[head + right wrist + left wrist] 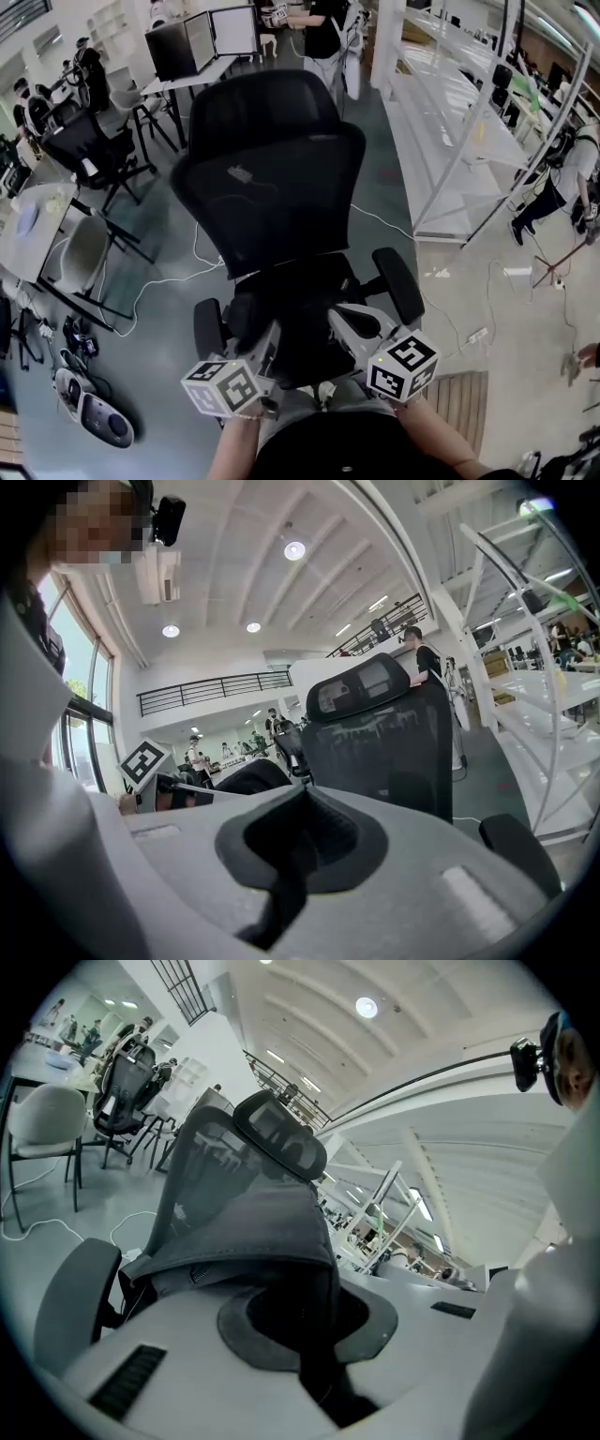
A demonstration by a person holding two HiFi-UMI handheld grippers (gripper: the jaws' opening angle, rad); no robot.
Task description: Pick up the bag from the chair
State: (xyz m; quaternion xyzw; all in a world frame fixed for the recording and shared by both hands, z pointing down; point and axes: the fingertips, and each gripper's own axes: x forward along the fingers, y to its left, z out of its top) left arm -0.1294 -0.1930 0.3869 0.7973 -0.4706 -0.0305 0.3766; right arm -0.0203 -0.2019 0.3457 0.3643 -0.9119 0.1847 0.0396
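We look down on a big open hall with a grey-green floor (169, 234), white shelving racks (450, 131) at 2 o'clock and a worktop (178, 82) with monitors at 11 o'clock. The black office chair (272, 178) fills the centre. The dark bag (248, 1232) lies on its seat at 6 o'clock. The left gripper (309, 1335) has its jaws clenched on the bag's fabric, while the right gripper (295, 846) jaws are pressed together, empty.

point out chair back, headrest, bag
black mesh chair back (272, 187), head view, mid mesh
black headrest (361, 688), right gripper view, front face
dark grey fabric bag (248, 1232), left gripper view, top fabric panel
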